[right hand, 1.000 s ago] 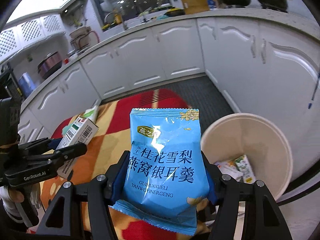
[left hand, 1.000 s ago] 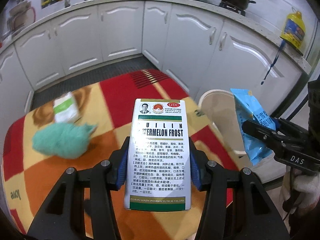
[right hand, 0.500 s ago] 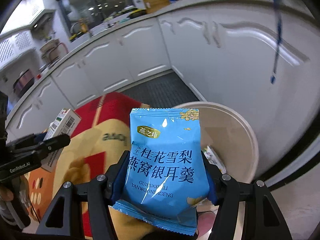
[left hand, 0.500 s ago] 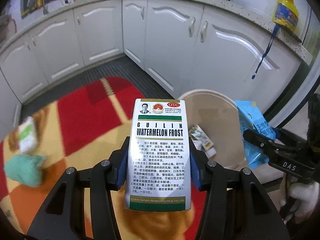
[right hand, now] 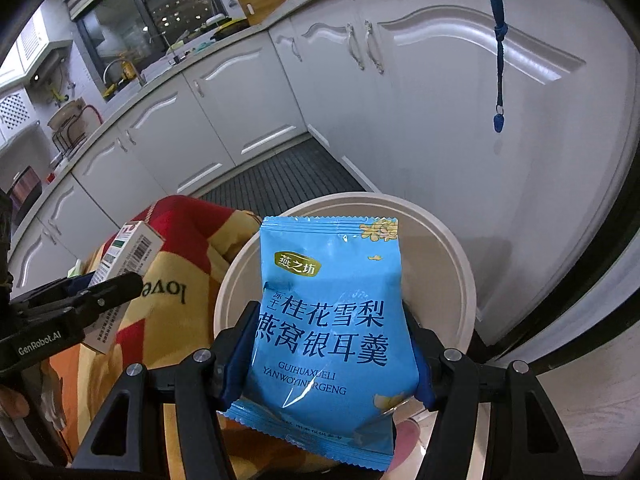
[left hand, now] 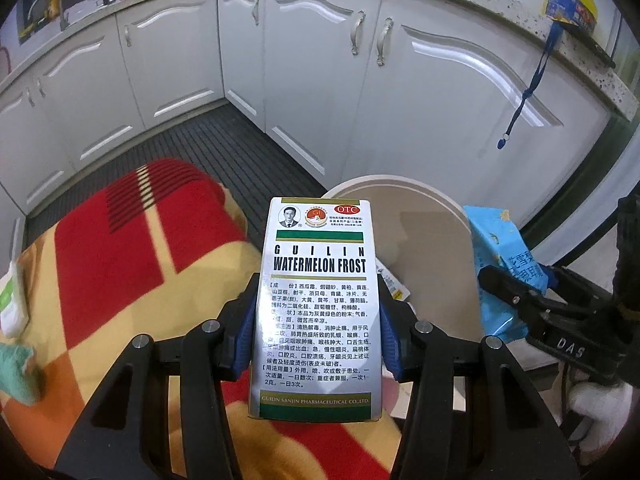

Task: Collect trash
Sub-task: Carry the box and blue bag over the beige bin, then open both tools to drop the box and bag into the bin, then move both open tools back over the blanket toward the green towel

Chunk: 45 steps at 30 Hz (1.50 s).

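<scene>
My left gripper [left hand: 318, 336] is shut on a white medicine box [left hand: 320, 292] printed "Watermelon Frost" and holds it upright at the left rim of a beige trash bin [left hand: 432, 240]. My right gripper [right hand: 332, 350] is shut on a blue snack packet [right hand: 332, 312] and holds it over the mouth of the bin [right hand: 448, 248]. The packet also shows in the left wrist view [left hand: 504, 264], at the bin's right side. The box also shows in the right wrist view [right hand: 124, 268], left of the bin. Some wrappers [left hand: 394, 284] lie inside the bin.
A red, yellow and orange blanket [left hand: 132, 264] covers the surface left of the bin. A green-and-white packet [left hand: 10, 300] and a teal cloth [left hand: 18, 364] lie at its left edge. White kitchen cabinets [left hand: 420, 92] stand close behind the bin. A blue lanyard [right hand: 498, 52] hangs from the counter.
Both grippers have moved toward the bin with their loads. The bin now sits closer and more centred in both views; the green packet and teal cloth have slid to the left edge.
</scene>
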Motion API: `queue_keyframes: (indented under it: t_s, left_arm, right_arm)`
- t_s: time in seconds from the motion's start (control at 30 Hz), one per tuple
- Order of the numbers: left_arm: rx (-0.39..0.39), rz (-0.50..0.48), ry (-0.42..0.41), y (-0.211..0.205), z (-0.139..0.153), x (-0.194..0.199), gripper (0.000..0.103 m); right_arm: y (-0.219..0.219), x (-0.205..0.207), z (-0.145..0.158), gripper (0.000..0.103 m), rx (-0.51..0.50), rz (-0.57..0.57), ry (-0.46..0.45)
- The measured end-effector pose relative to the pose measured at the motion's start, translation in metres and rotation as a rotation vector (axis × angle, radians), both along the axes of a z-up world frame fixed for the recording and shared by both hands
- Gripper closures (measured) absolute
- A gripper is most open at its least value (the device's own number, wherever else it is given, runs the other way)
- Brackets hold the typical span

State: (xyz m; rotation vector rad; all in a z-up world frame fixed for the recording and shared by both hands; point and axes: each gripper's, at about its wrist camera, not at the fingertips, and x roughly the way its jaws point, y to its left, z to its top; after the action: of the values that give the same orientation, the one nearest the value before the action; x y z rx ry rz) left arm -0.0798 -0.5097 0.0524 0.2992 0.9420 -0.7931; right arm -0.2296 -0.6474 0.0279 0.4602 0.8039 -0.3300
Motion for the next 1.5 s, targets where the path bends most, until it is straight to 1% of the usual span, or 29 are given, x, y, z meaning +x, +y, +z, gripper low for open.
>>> queue_keyframes:
  t_s: [0.2,0.4,0.53,0.6,0.63,0.67,0.73,0.8,0.9,1.07,1.27,1.43,1.5]
  left_arm:
    - [0.006,-0.011,0.02,-0.016,-0.01,0.004,0.054]
    - [0.022,-0.02,0.05,-0.034,-0.023,0.01,0.054]
    - [0.01,-0.018,0.091,-0.042,-0.031,0.015,0.054]
    - [-0.004,-0.017,0.118,-0.044,-0.034,0.018,0.053]
    - [-0.005,-0.018,0.124,-0.045,-0.036,0.018,0.053]
    - [-0.003,-0.018,0.13,-0.046,-0.037,0.019,0.052]
    - [-0.009,-0.01,0.136,-0.046,-0.038,0.02,0.04]
    - [-0.018,0.001,0.144,-0.044,-0.038,0.022,0.038]
    - [-0.012,0.012,0.149,-0.038,-0.039,0.024,0.037]
    - [0.009,0.02,0.103,-0.026,-0.032,0.019,0.037]
    - [-0.003,0.058,0.028,0.012,-0.016,0.013,0.037]
    - [0.008,0.094,-0.034,0.045,-0.006,0.007,0.037]
    - [0.003,0.111,-0.044,0.06,-0.003,0.007,0.037]
  right_arm:
    - [0.002,0.006,-0.008,0.04,-0.028,0.018,0.032]
    - [-0.009,0.011,-0.021,0.04,-0.011,-0.002,0.07]
    - [-0.018,0.016,-0.028,0.04,0.006,-0.03,0.089]
    - [-0.023,0.019,-0.03,0.038,0.018,-0.039,0.089]
    - [-0.024,0.02,-0.031,0.034,0.018,-0.042,0.088]
    - [-0.026,0.021,-0.031,0.026,0.013,-0.047,0.086]
    - [-0.028,0.021,-0.03,0.014,0.008,-0.05,0.072]
    - [-0.029,0.021,-0.03,0.014,0.014,-0.055,0.062]
    - [-0.028,0.017,-0.031,0.014,0.032,-0.056,0.057]
    - [-0.015,0.013,-0.031,0.014,0.041,-0.026,0.059]
    - [0.011,0.012,-0.02,0.014,0.041,0.005,0.035]
    - [0.038,0.017,-0.005,0.014,0.011,0.049,0.02]
    - [0.051,0.019,0.001,0.014,-0.011,0.07,0.011]
